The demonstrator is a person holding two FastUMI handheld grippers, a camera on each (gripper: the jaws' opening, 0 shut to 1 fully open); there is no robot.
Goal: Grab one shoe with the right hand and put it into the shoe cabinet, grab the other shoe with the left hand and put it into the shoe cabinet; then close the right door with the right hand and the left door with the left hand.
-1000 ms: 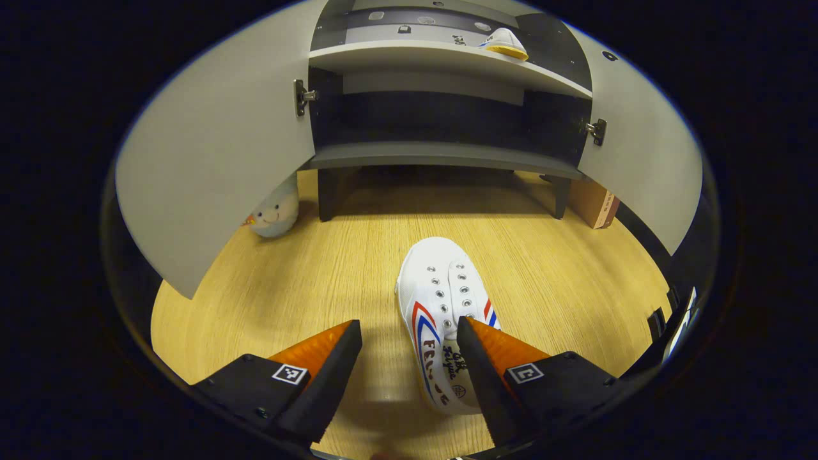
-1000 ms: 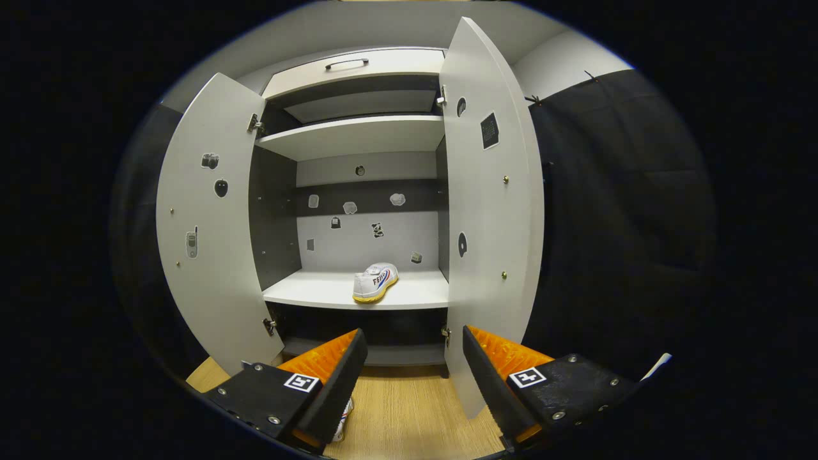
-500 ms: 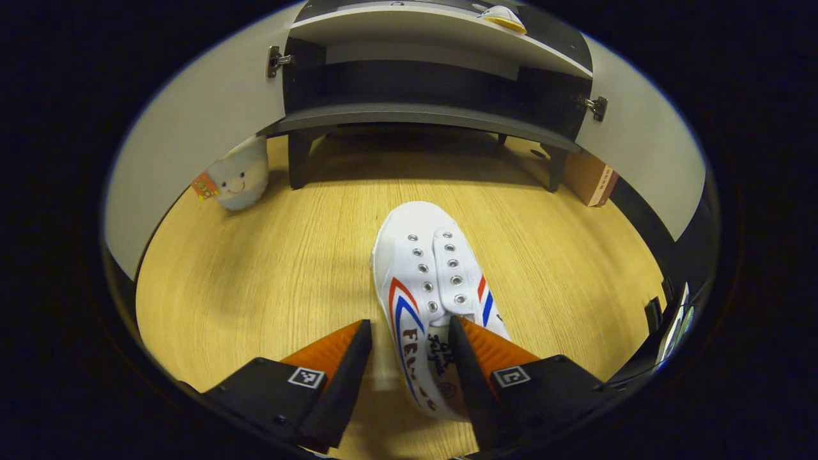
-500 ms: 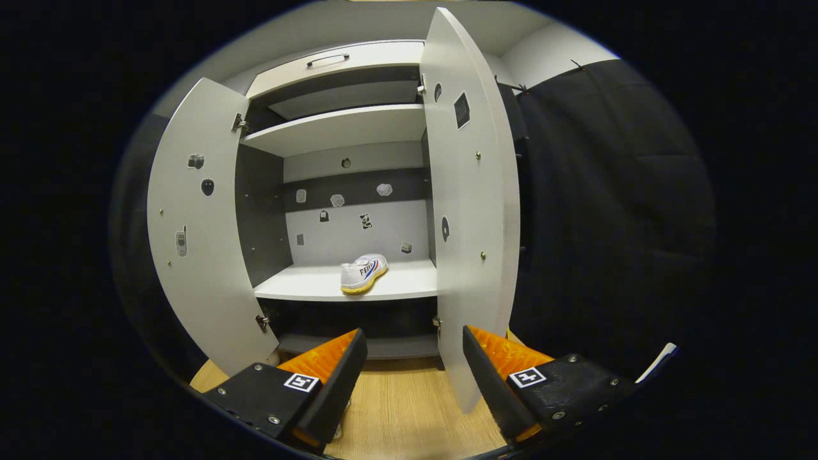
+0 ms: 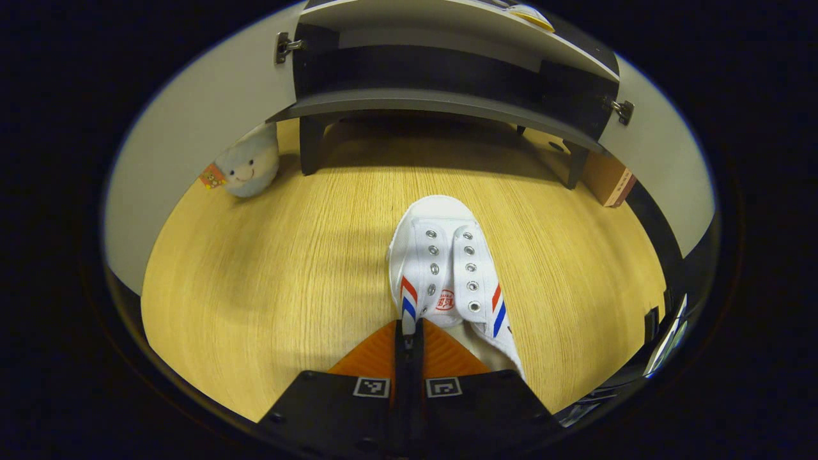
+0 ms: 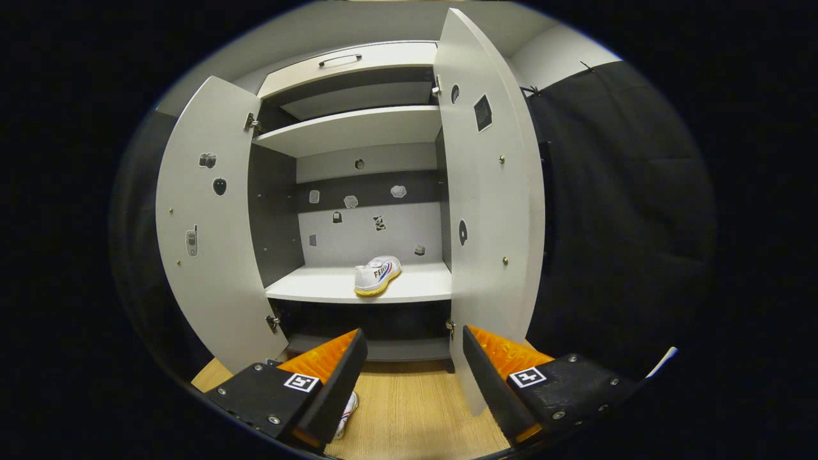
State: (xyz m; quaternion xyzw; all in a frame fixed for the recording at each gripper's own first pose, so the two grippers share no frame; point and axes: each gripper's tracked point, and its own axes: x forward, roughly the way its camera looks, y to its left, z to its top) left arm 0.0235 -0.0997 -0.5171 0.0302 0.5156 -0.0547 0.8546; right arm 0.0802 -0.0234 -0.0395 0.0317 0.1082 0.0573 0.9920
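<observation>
While the left tongs (image 5: 408, 332) stand pressed together over the side wall of a white canvas shoe with red and blue stripes and metal eyelets (image 5: 447, 268), pinching that wall at the shoe's opening, the shoe lies on the pale wood-grain floor (image 5: 268, 281) with its toe pointing toward the cabinet. Beyond the toe stands the grey shoe cabinet on short dark legs (image 5: 441, 105), its bottom shelf bare in the left gripper view. A small pale-blue plush toy with a smiling face (image 5: 248, 169) sits on the floor by the front left leg, just beside the open left door (image 5: 192, 128), and a brown cardboard box (image 5: 613, 185) stands on the floor near the right leg. The right tongs (image 6: 412, 358) hang wide apart, holding nothing, aimed at the cabinet front from a little way off. In the right gripper view both light grey doors stand swung out, the left door (image 6: 204, 223) and the right door (image 6: 489, 204) each carrying small dark stickers. Between them, on the pale middle shelf (image 6: 307, 291), rests a second white shoe with a yellow sole (image 6: 377, 276), placed toward the right half of the shelf with its heel end toward the camera. Above it runs another pale shelf (image 6: 358, 128), and a drawer front with a dark handle (image 6: 339, 61) tops the cabinet. A sliver of the floor shoe shows just beside the left finger of the right tongs.
</observation>
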